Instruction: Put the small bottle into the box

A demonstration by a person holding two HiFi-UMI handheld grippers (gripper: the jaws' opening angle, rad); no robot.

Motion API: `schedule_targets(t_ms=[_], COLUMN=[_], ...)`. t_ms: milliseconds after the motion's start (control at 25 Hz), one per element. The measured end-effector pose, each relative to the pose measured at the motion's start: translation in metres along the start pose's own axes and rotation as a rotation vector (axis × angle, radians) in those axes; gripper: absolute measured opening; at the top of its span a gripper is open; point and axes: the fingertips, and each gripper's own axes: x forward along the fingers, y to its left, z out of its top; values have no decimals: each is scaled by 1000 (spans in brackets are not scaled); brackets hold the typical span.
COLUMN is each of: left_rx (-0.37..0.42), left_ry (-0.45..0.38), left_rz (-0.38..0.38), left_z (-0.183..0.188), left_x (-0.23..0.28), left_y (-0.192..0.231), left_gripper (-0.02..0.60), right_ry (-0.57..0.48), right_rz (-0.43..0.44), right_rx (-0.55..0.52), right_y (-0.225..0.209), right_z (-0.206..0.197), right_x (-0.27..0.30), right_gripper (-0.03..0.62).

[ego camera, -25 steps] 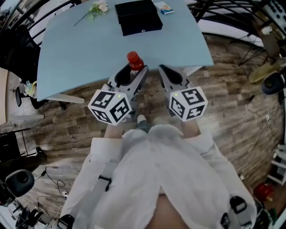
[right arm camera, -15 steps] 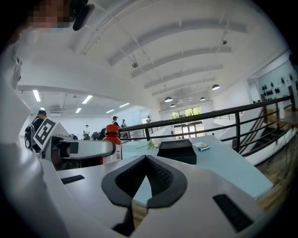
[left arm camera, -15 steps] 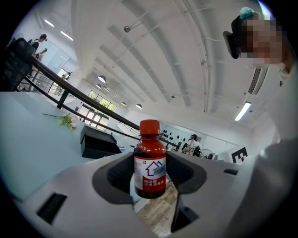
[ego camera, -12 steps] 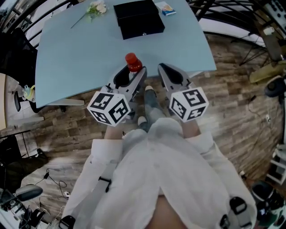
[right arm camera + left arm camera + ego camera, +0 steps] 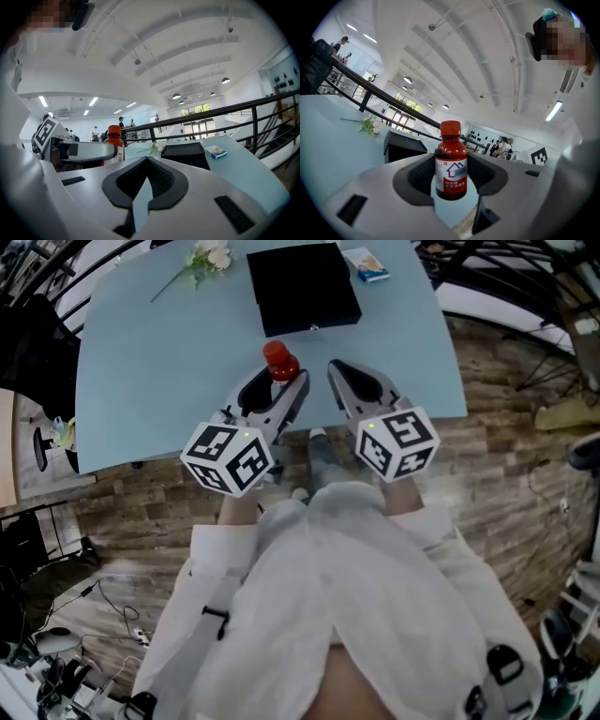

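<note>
small bottle — red cap, dark red, upright in left tool | box — black, on table beyond bottle

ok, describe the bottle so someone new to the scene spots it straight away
Over the pale blue table, on the near side of the black box, the left gripper has its jaws closed on it. It is a small dark bottle with a red cap and a white label, the only red-topped thing there.

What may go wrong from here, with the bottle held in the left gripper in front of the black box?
1. The box looks closed, so the bottle may knock against its lid instead of going in.
2. The right gripper is shut and empty; it would probably have to open the lid first.
3. The left gripper holds a round bottle, which might slip.
</note>
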Motion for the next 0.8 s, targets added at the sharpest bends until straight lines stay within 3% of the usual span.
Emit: schedule_targets(t_ms=[480,800], left_rx=[17,1], left_ry=[-18,-10], left_rz=[18,74], left_z=[43,48], left_x=[103,145], left_y=[27,50], left_gripper=[210,210], right_ry=[33,69], right_rz=[103,139], right_rx=[-15,-22], right_y=[-74,-115], right_z=[34,41], right_x=[62,94], right_gripper=[3,3])
